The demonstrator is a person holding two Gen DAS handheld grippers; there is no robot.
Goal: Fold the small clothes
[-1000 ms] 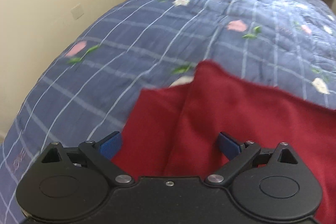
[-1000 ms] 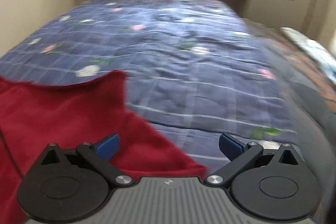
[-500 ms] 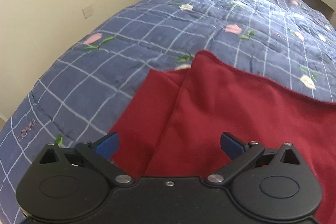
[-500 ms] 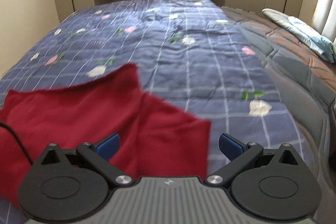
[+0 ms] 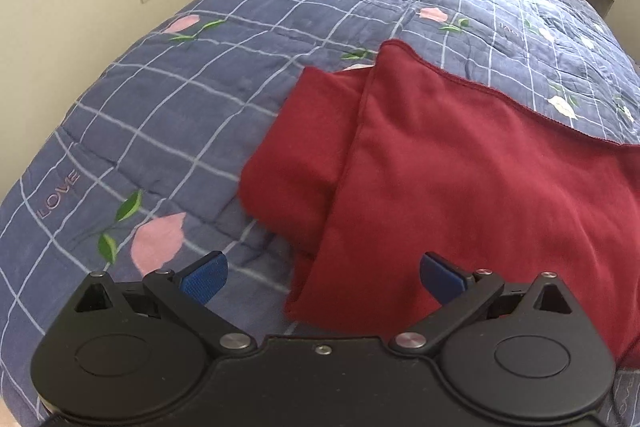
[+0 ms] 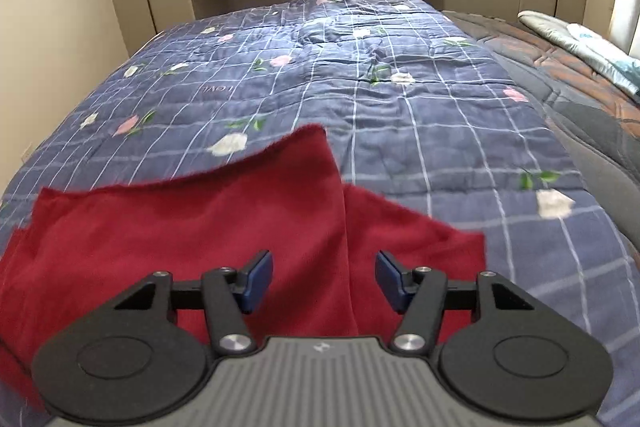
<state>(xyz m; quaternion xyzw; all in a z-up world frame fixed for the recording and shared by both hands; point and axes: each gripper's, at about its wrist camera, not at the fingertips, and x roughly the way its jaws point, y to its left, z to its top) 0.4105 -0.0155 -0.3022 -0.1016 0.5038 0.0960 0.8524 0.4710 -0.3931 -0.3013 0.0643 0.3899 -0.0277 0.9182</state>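
Item: red garment (image 5: 460, 163), soft knit, laid flat on a blue checked quilt (image 5: 224, 39) with flower print, on a bed. A sleeve-like flap (image 5: 304, 151) is seen folded out at the garment's left side; a second flap (image 6: 412, 239) is seen at its right side. The hemmed far edge is shown lying loosely, not straight.

Left gripper (image 5: 322, 277): spread wide, nothing held; positioned above the near left corner of the garment, one blue pad over quilt, the other over red cloth.

Right gripper (image 6: 324, 281): parted about halfway, nothing held; positioned over the seam between body and right flap. Contact with the cloth cannot be told.

Risks, as judged: quilt may be pinched along with the garment, since both are soft and lie touching. Only one layer may be caught at the flap, so the fold would be dragged askew. An uneven lift by the two grippers may leave the hem crooked.
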